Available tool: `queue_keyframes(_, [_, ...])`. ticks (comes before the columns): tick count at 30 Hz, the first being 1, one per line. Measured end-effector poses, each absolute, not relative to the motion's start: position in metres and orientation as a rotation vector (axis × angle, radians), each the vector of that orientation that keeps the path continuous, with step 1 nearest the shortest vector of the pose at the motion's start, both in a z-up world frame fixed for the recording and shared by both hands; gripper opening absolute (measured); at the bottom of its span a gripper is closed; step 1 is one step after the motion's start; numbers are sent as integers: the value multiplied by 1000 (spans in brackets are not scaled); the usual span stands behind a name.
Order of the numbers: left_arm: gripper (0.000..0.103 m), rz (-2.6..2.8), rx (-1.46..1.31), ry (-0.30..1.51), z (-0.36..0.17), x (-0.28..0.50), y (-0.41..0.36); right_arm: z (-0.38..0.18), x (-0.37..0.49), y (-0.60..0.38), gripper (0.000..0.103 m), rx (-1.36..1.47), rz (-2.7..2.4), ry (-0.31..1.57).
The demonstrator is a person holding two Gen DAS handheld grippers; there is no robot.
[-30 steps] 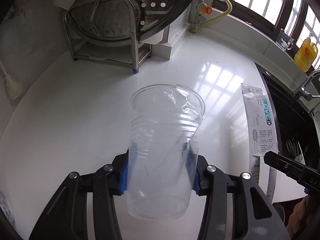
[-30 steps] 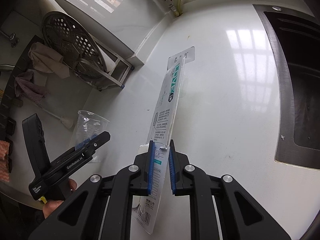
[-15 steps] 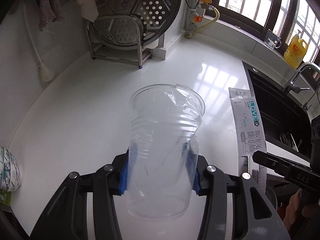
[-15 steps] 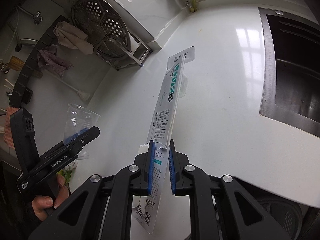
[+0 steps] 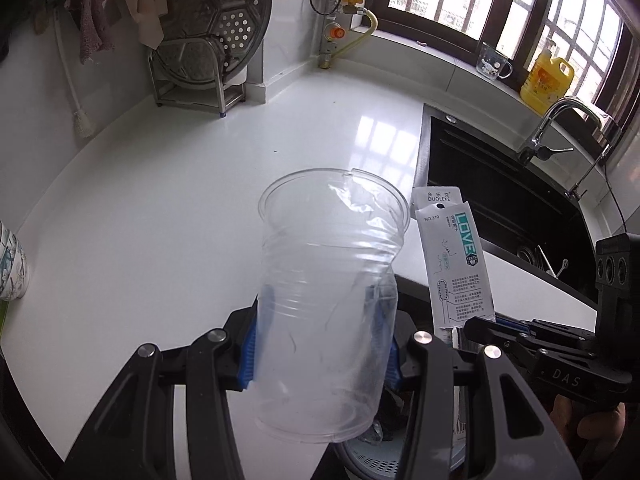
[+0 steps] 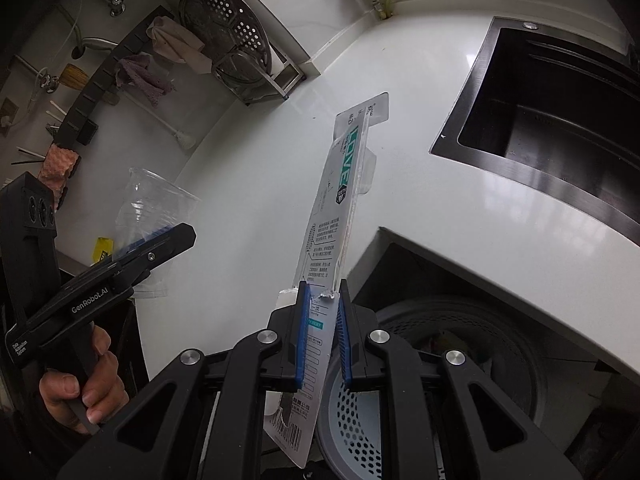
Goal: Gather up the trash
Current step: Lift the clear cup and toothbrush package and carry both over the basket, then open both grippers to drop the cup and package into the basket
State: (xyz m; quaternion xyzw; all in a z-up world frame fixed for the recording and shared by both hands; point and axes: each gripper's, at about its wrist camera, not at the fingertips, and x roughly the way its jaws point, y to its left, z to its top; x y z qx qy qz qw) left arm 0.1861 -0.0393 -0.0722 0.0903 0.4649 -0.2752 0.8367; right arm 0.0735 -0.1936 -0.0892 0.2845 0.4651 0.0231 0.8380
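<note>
A crumpled clear plastic cup [image 5: 328,300] sits upright between the blue pads of my left gripper [image 5: 320,344], which is shut on it, just past the front edge of the white counter [image 5: 180,200]. My right gripper [image 6: 322,332] is shut on the lower part of a long white toothbrush package [image 6: 340,200] that sticks out forward over the counter corner. In the left wrist view the package [image 5: 452,256] stands just right of the cup, the right gripper [image 5: 492,328] below it. A perforated grey bin [image 6: 352,412] lies under both grippers. The cup [image 6: 156,200] and left gripper [image 6: 168,236] show at left.
A dark sink [image 5: 500,200] with a faucet [image 5: 560,120] is set in the counter's right side. On the sill stand a yellow bottle [image 5: 546,80] and a glass mug [image 5: 492,60]. A steamer rack [image 5: 208,40] and hanging cloths [image 5: 120,8] fill the back left.
Both grippers have drawn back from over the counter to beyond its front edge, still holding the cup and package. The perforated bin has come into view beneath them.
</note>
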Motion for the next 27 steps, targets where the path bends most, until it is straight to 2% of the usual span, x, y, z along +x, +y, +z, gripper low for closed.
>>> queue_keyframes(6, [47,-620,225,975,-76,132,-70,-94,27,-210,13,537,45,1012])
queue_keyframes(14, [47,-608,225,1048,-112,78,-93,-119,-7,-210,13,412,88,1080])
queue_keyframes(27, [53,-475,183,1137,-152,51,-88,-164,-17,-202,14,368,175,1197])
